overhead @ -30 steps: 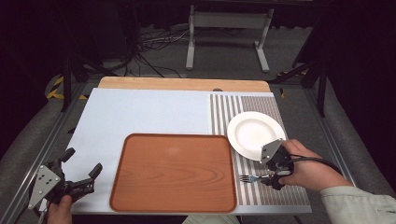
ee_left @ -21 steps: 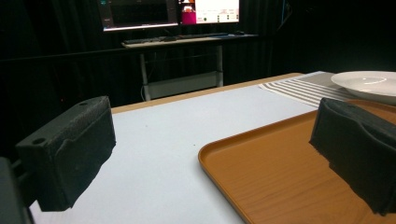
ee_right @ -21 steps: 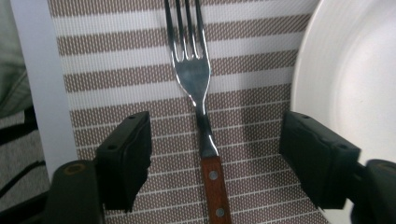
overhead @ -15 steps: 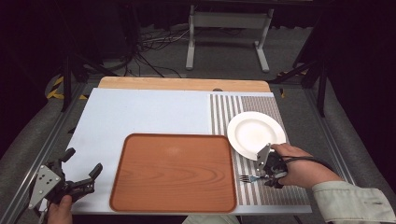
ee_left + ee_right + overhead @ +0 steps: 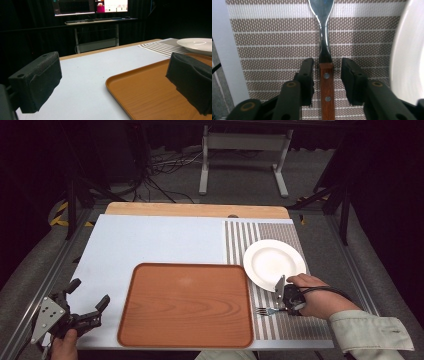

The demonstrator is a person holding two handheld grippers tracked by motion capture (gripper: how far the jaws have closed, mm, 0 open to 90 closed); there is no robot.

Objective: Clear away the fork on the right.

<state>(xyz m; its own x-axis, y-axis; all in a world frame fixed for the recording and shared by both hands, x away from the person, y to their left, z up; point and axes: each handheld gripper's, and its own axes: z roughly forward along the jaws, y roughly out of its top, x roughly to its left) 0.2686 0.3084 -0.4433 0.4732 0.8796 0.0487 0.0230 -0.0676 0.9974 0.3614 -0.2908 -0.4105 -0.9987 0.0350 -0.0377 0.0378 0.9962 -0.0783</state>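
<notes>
The counter (image 5: 150, 245) carries a wooden tray (image 5: 187, 302) at near centre and a striped placemat (image 5: 240, 240) at right. A white plate (image 5: 272, 262) rests on the placemat, just right of the tray's far corner. The left gripper (image 5: 82, 302) sits at the near left corner, jaws wide apart and empty. The right gripper (image 5: 327, 75) straddles the wooden handle of a fork (image 5: 325, 50) lying on the placemat near the plate; its jaws stand apart, not touching the handle.
</notes>
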